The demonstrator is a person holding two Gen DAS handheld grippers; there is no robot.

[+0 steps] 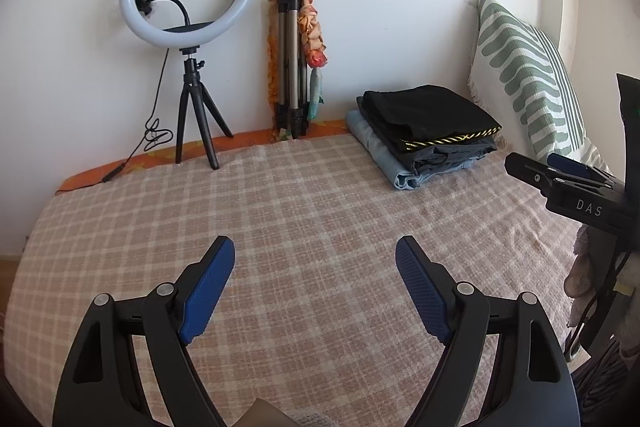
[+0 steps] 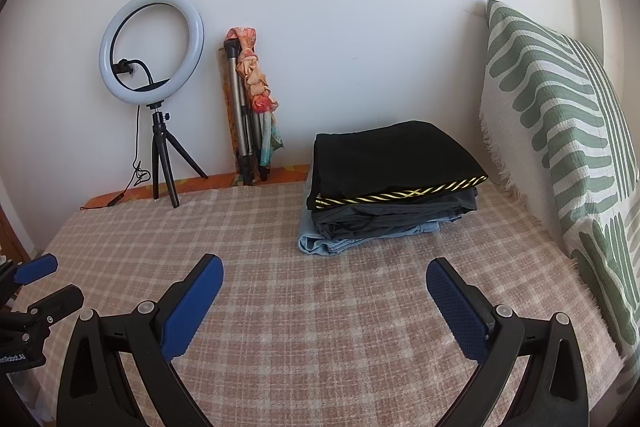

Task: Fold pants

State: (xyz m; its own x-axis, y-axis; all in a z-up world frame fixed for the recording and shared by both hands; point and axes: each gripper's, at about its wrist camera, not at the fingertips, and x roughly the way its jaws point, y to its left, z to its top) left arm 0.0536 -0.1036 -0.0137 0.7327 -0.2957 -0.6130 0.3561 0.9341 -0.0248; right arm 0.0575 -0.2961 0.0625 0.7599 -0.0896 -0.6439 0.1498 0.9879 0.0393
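Observation:
A stack of folded pants (image 1: 428, 131) lies at the far right of the bed: black pants with a gold-striped band on top, dark grey ones under them, light blue jeans at the bottom. The stack also shows in the right wrist view (image 2: 392, 187). My left gripper (image 1: 316, 251) is open and empty above the checked blanket (image 1: 280, 211), well short of the stack. My right gripper (image 2: 326, 271) is open and empty, just in front of the stack. The right gripper shows at the right edge of the left wrist view (image 1: 560, 175); the left gripper shows at the left edge of the right wrist view (image 2: 36, 287).
A ring light on a small tripod (image 1: 188, 39) stands at the back left of the bed by the wall. A folded tripod with a scarf (image 1: 296, 67) leans on the wall. A green-and-white patterned pillow (image 2: 560, 147) stands at the right.

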